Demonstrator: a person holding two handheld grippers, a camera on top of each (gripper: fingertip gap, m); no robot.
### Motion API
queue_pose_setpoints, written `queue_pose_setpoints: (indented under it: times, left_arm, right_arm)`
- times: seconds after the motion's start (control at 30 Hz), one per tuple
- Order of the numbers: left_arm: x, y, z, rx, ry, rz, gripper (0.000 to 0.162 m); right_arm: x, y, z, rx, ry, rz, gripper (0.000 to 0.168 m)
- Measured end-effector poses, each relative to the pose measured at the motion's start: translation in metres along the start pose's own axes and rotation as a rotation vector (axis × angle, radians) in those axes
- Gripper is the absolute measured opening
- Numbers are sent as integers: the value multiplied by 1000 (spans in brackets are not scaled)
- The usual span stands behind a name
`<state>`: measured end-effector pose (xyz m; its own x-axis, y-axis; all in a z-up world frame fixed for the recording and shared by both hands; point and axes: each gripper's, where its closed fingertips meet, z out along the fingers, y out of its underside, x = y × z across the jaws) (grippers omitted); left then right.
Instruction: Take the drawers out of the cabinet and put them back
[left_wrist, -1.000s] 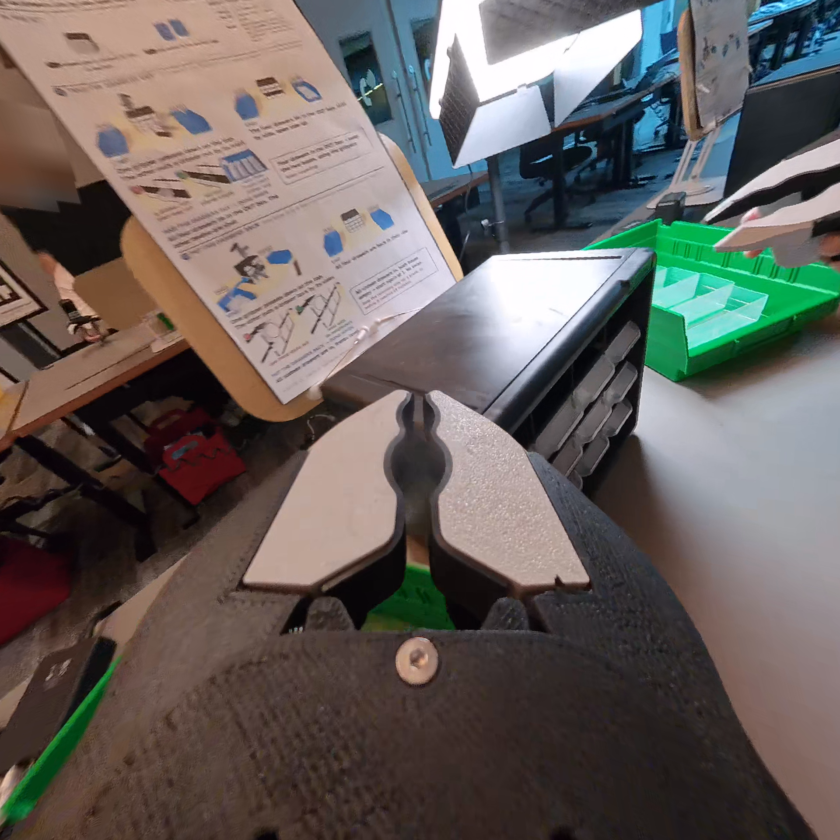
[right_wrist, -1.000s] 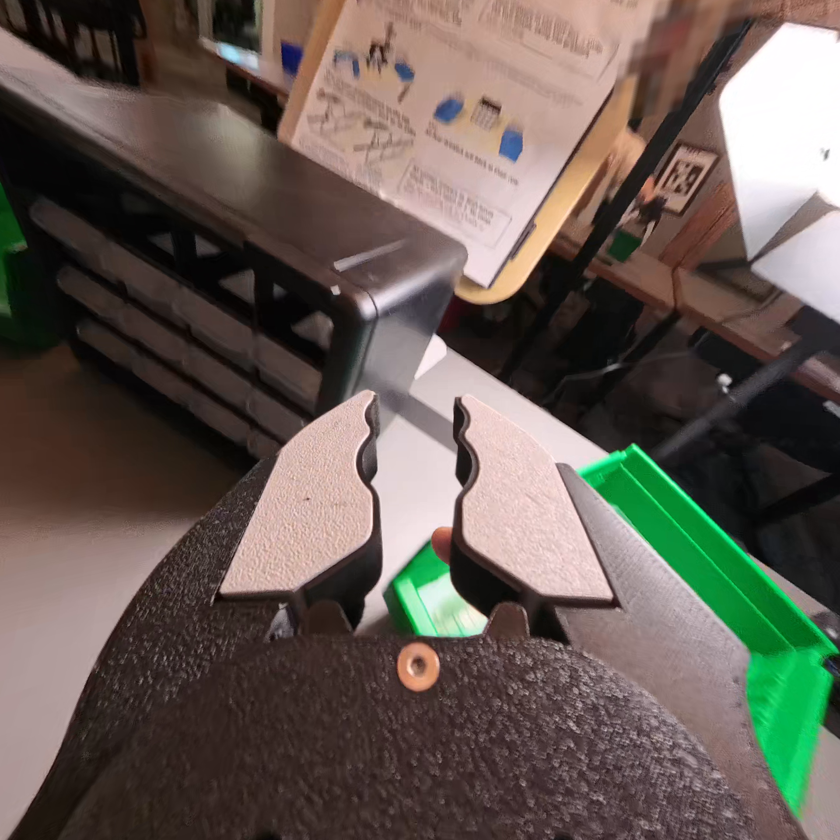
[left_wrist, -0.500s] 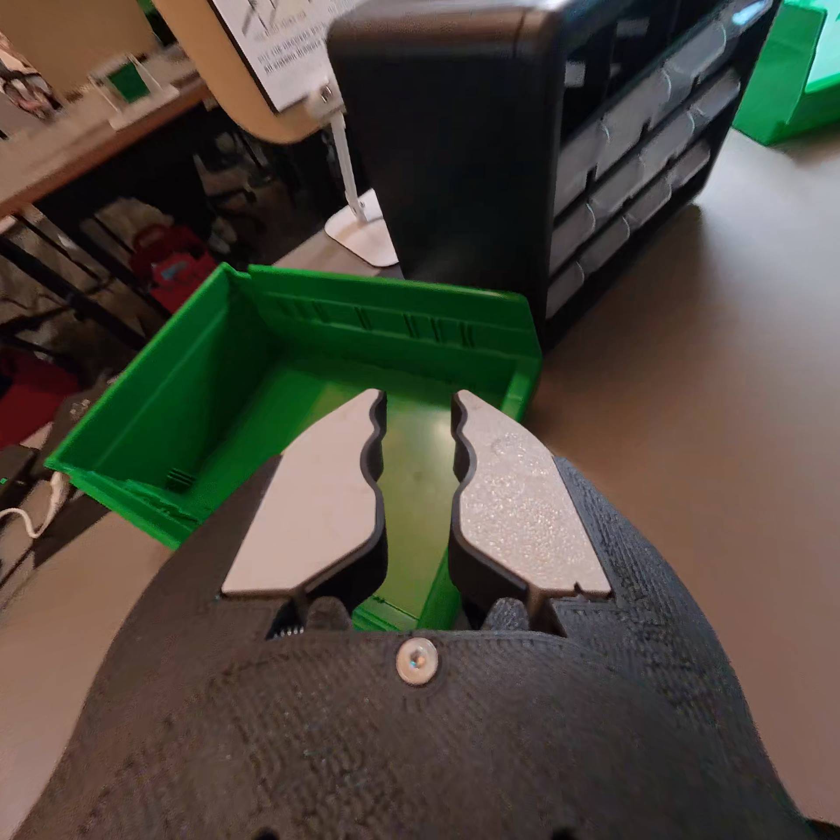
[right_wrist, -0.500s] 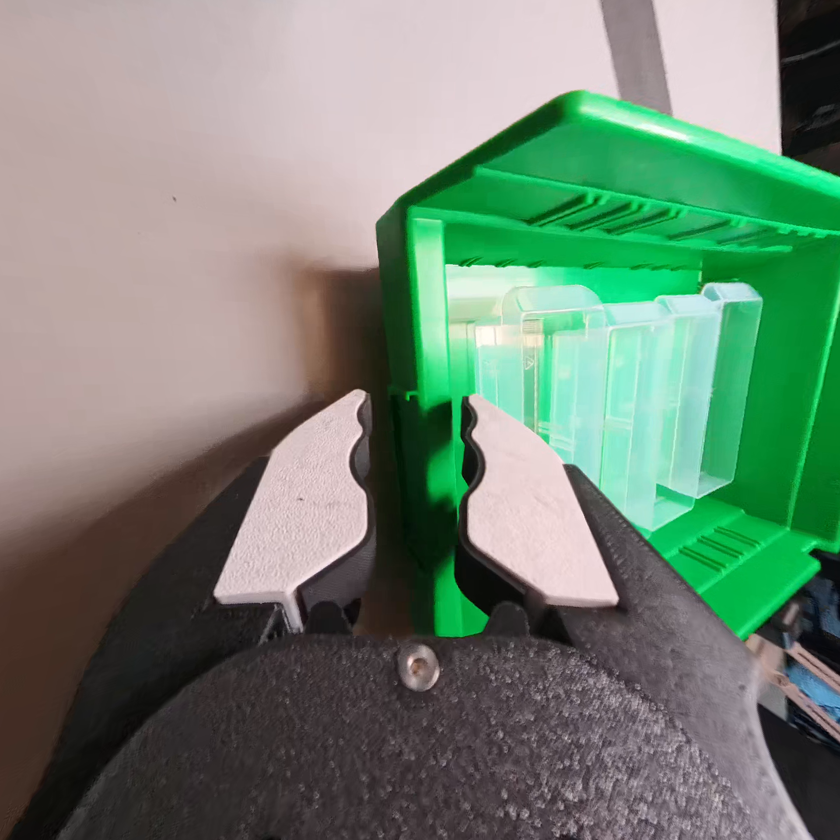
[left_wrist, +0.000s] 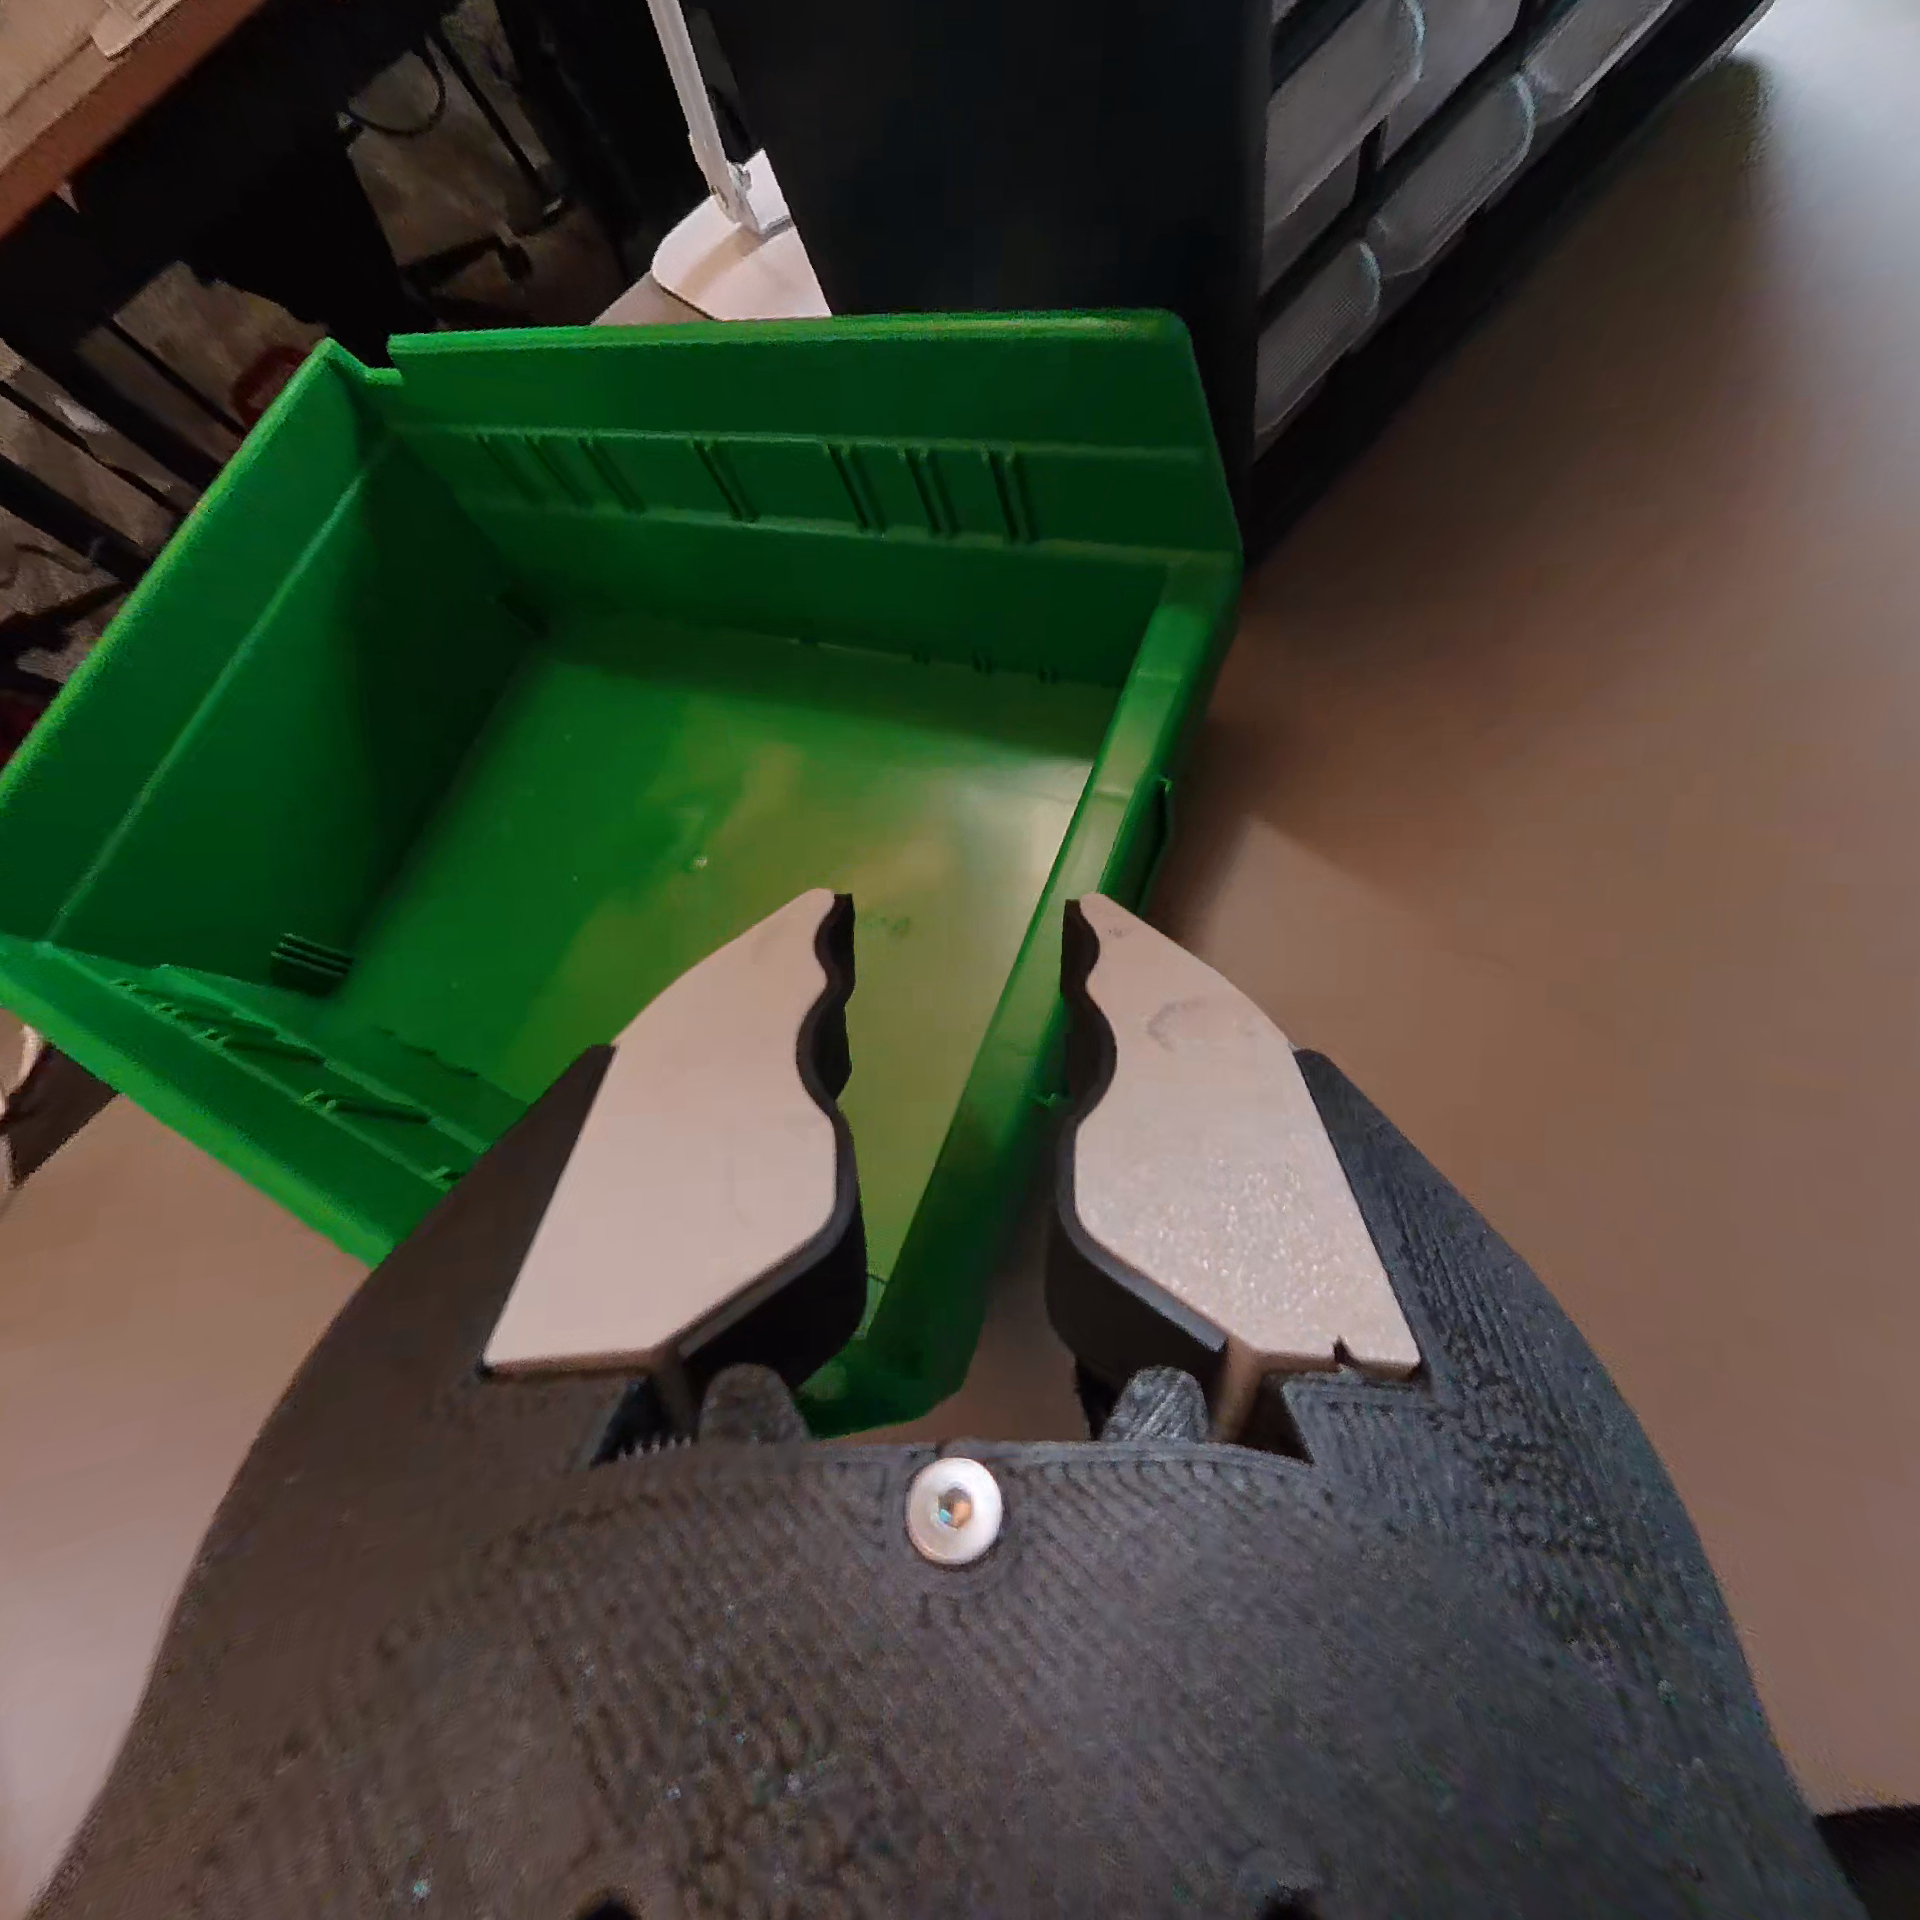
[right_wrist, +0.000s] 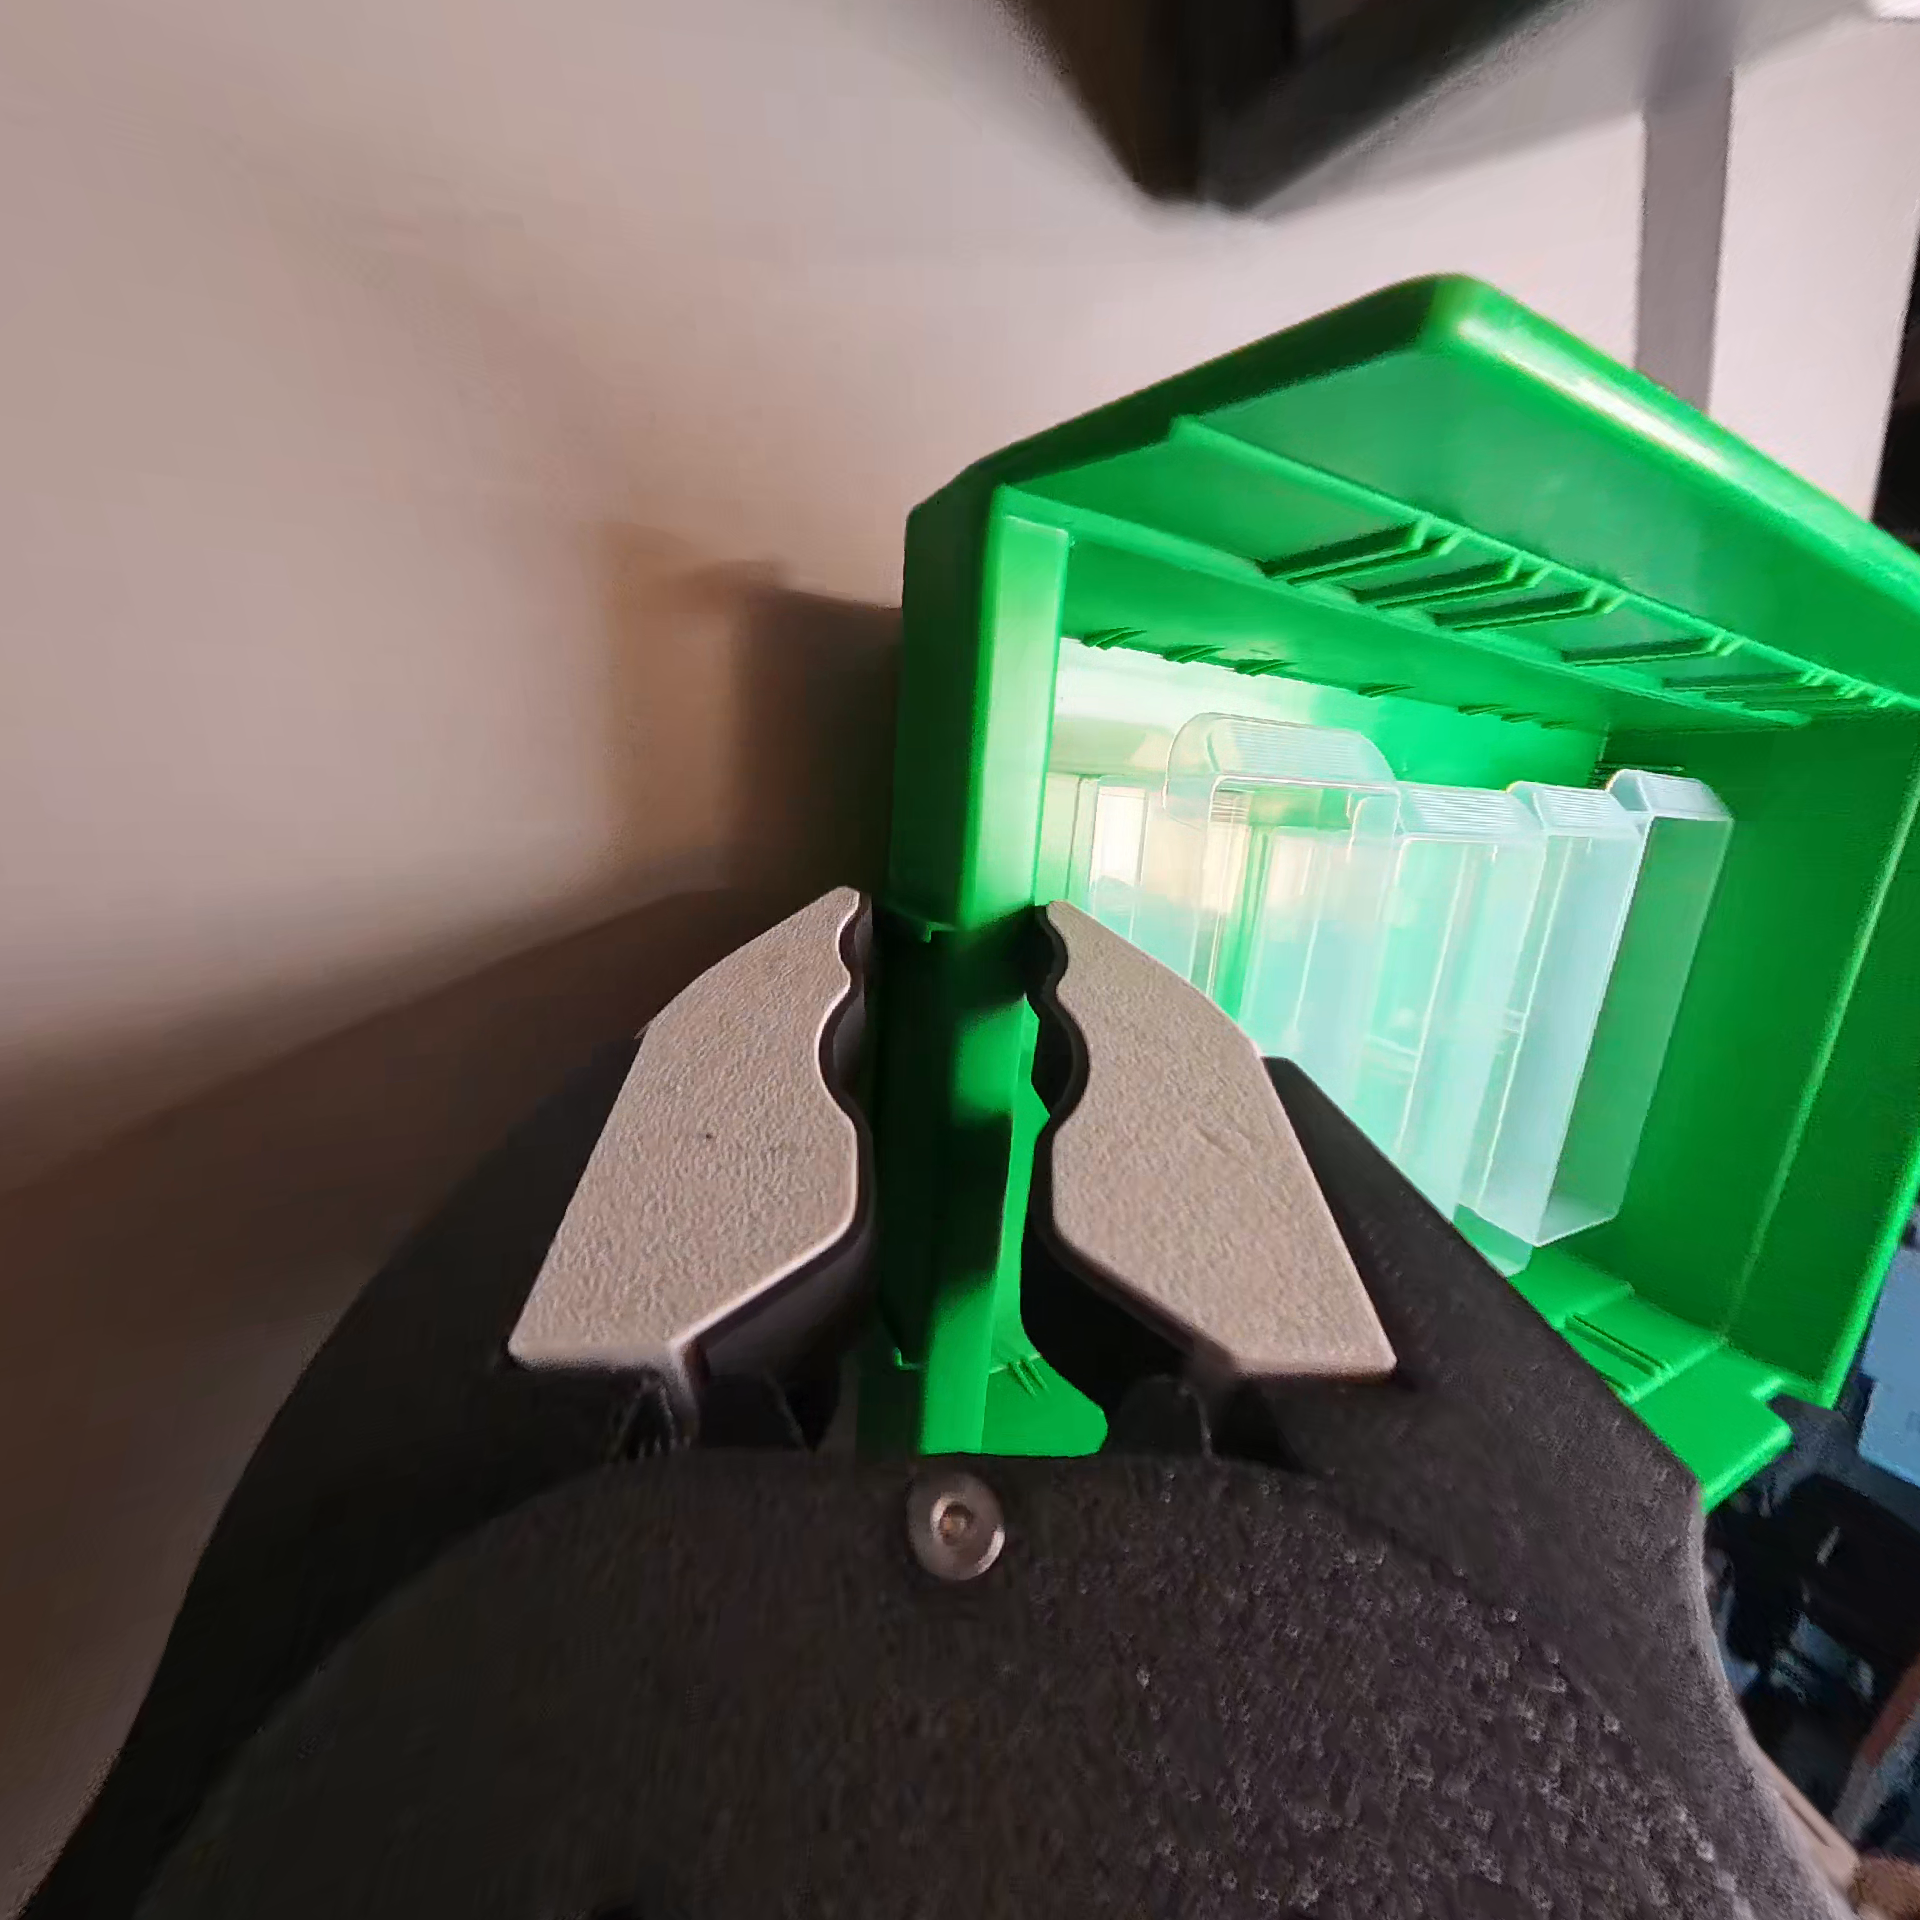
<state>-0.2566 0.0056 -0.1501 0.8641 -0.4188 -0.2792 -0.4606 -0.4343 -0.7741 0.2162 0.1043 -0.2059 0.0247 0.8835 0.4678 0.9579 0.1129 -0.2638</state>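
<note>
Drawers (right_wrist: 1403, 997) fill only the right claw's (right_wrist: 951, 935) green bin (right_wrist: 977, 717).

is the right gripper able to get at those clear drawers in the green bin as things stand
Probably not right now: the right gripper is clamped on the green bin's wall, so it must let go first. The clear drawers lie uncovered just beyond.

The right gripper (right_wrist: 951, 925) straddles the near side wall of a green bin (right_wrist: 966, 727), one finger outside the wall and one inside, both close against it; whether they press on it cannot be told. Inside the bin, clear drawers (right_wrist: 1455, 997) lie packed side by side. The bin sits on the pale bench (right_wrist: 416, 416), casting a shadow to its left. A dark object (right_wrist: 1299, 94) shows blurred at the top edge, and a grey strip (right_wrist: 1683, 208) runs behind the bin.
</note>
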Motion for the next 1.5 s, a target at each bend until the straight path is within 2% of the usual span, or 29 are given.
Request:
queue_pose_setpoints:
  times: [0.17,0.37,0.43,0.5,0.57,0.73,0.87,0.97,1.1,1.23,1.3,1.37,1.43,1.5]
  left_arm:
    - [5,6,11,-56,-14,72,43]
    - [10,23,35,-218,-41,196,55]
    - [14,21,42,-230,-20,196,51]
    - [19,19,47,-244,6,215,38]
    - [27,16,51,-243,27,254,26]
    - [39,11,51,-220,26,311,26]
    - [59,13,38,-178,80,377,26]
    - [73,16,26,-145,117,442,26]
    - [86,22,12,-98,179,506,26]
    - [91,28,-2,-55,231,541,26]
    - [92,15,-12,39,214,488,22]
    - [101,-22,-31,198,224,309,31]
    - [136,-71,-50,396,345,33,29]
    - [193,-102,-50,462,506,-172,40]
  right_arm:
    - [-59,-26,-26,69,-90,-24,27]
    - [-121,-50,-76,265,-240,130,22]
    - [-133,-56,-96,353,-270,183,17]
    - [-130,-60,-116,457,-218,231,18]
    - [-114,-50,-130,492,-98,302,25]
    - [-65,13,-145,413,252,549,31]
    - [-49,46,-163,438,441,716,33]
    - [-49,60,-170,531,466,858,34]
    - [-52,90,-159,447,535,927,43]
    - [-57,90,-141,497,455,993,47]
    - [-56,89,-132,523,417,1028,49]
    - [-55,87,-126,552,387,1055,50]
    - [-54,82,-119,576,360,1075,50]
    - [-51,80,-112,569,358,1083,50]
